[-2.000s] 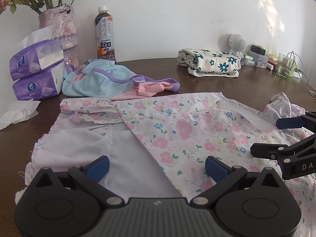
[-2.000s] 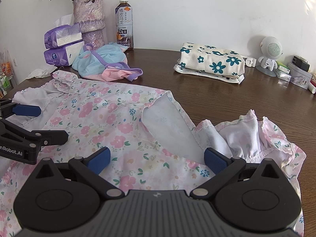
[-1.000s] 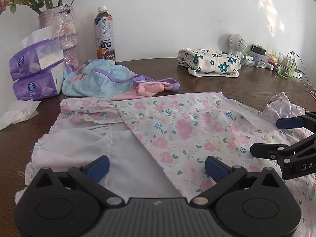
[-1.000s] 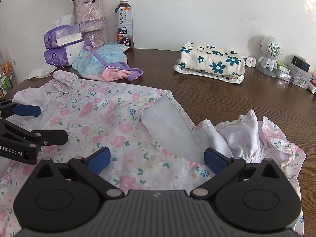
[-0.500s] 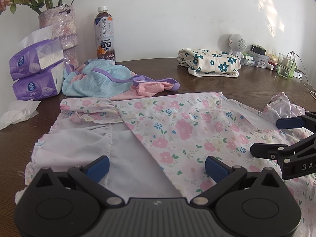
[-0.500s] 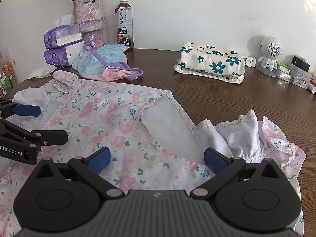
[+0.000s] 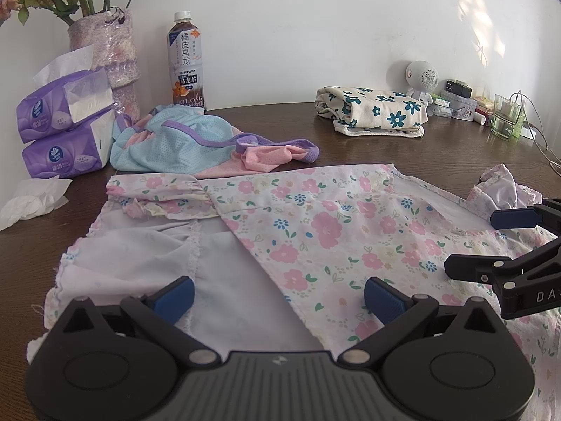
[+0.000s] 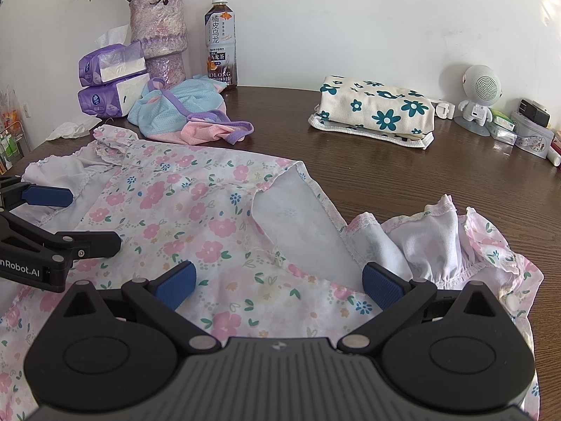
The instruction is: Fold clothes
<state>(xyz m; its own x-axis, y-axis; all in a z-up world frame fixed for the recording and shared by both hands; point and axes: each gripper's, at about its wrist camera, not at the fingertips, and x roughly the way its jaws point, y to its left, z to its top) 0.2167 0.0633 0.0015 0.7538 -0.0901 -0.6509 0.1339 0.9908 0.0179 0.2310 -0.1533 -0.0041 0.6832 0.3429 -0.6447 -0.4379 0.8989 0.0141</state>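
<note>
Both the left gripper (image 7: 277,294) and right gripper (image 8: 277,280) hover with jaws spread wide over the pink floral cotton dress (image 7: 315,224) lying on the dark wooden table (image 8: 403,175).

Both wrist views sit low and close over the floral garment (image 7: 326,224), side by side, facing the wall.

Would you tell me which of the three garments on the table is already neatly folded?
The cream garment with teal flowers, a tidy stack at the back right.
</note>
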